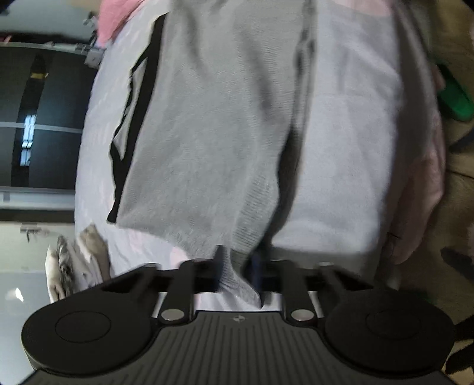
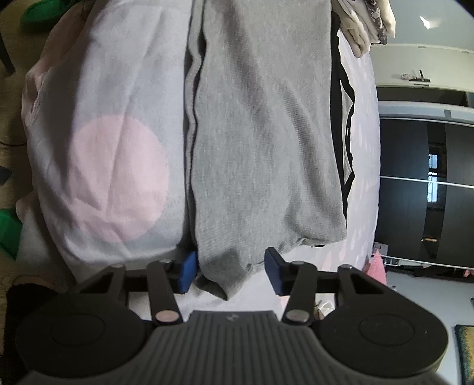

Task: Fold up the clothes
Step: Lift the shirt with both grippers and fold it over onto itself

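Note:
A grey knit garment (image 1: 213,133) lies lengthwise on a pale bedcover (image 1: 349,148) and is folded along one long edge. Under it, a black garment (image 1: 133,124) shows along its side. My left gripper (image 1: 237,268) is shut on the near corner of the grey garment, and the cloth bunches between its fingers. In the right wrist view, the other near corner of the grey garment (image 2: 260,133) hangs between the blue pads (image 2: 188,272) of my right gripper (image 2: 231,271). Its jaws stand apart on either side of the cloth without pinching it. The black garment (image 2: 340,133) edges the right side there.
The bedcover (image 2: 118,177) has a large pink circle. A pile of light clothes (image 2: 367,26) lies at the bed's far end, also visible as a pile (image 1: 74,260). A green object (image 1: 453,97) sits on the floor beside the bed. A dark wardrobe (image 2: 420,177) stands beyond the bed.

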Tool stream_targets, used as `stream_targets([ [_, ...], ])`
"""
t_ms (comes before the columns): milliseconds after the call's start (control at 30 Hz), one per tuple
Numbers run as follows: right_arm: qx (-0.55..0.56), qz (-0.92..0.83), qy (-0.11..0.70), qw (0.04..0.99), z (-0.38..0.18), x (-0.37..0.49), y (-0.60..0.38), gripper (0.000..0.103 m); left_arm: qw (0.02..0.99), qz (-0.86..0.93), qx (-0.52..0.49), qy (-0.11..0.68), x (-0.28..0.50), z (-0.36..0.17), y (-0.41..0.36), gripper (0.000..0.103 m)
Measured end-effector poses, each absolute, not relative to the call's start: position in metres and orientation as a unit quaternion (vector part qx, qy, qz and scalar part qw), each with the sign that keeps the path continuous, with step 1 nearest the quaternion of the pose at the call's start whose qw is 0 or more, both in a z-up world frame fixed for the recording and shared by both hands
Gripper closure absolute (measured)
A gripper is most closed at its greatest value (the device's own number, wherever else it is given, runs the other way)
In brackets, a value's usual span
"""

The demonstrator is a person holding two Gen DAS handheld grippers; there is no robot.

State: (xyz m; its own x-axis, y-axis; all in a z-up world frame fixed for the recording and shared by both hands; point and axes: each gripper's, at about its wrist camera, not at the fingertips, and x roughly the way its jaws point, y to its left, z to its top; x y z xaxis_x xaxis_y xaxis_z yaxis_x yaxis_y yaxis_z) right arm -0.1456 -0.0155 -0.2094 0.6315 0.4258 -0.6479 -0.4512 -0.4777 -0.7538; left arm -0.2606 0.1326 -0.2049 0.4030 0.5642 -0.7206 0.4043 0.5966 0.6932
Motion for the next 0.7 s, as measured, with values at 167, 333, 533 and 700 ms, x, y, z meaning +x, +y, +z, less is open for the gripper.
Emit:
stream_targets([
  [167, -0.748, 0.429, 0.007, 0.506, -0.208, -0.146, -0.015, 0.090, 0.725, 0.058, 0.410, 0.550, -0.258, -0.196, 0.138, 0.097],
  [333, -0.690, 0.413, 0.016, 0.594, -0.169, -0.132, -0.005, 0.096, 0.781, 0.101, 0.318, 0.527, -0.253, -0.158, 0.158, 0.098],
  [533, -0.603, 0.393, 0.020, 0.694, -0.099, -0.118, -0.006, 0.096, 0.844, 0.150, 0.211, 0.469, -0.254, -0.096, 0.187, 0.099],
  [700, -0.542, 0.400, 0.042, 0.738, -0.040, -0.119, -0.021, 0.096, 0.866, 0.168, 0.196, 0.428, -0.271, -0.050, 0.189, 0.099],
])
